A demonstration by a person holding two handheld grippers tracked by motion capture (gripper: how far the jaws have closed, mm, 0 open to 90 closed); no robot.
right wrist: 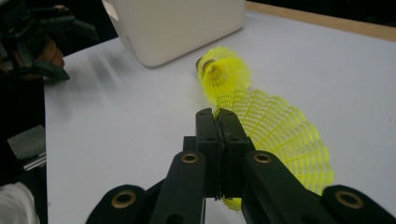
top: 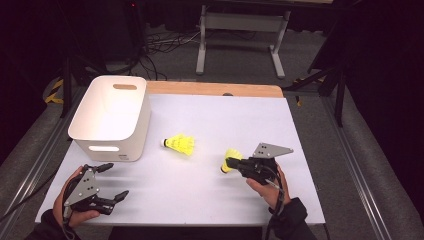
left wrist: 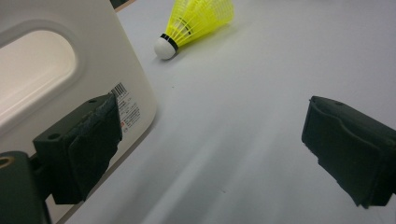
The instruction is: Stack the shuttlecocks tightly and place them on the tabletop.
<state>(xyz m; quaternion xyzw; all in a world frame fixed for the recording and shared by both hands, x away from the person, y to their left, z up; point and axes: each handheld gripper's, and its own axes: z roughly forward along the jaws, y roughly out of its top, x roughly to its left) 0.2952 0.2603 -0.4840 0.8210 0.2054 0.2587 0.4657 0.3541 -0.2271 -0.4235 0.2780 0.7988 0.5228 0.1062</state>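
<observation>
Pinching a yellow shuttlecock [top: 231, 159], right tool [top: 231, 163]; left tool [top: 116, 181] wide; white bin [top: 111, 117] seemingly empty.

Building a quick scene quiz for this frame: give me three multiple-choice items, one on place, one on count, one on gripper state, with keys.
1. Where does the white bin stand?
A. at the table's far left
B. at the near right corner
C. on the floor

2. How many yellow shuttlecocks are on or over the table?
A. one
B. two
C. four

3. How do the right gripper's jaws stand?
A. wide open over the bin
B. shut on a shuttlecock's skirt
C. shut on the bin's rim

Answers:
1 A: the high view shows the bin at the far left of the white table, ahead of the open left gripper.
2 B: one free shuttlecock lies mid-table, and the held shuttlecock is at the right gripper.
3 B: the right gripper view shows the jaws closed together with yellow mesh pinched between them.
</observation>
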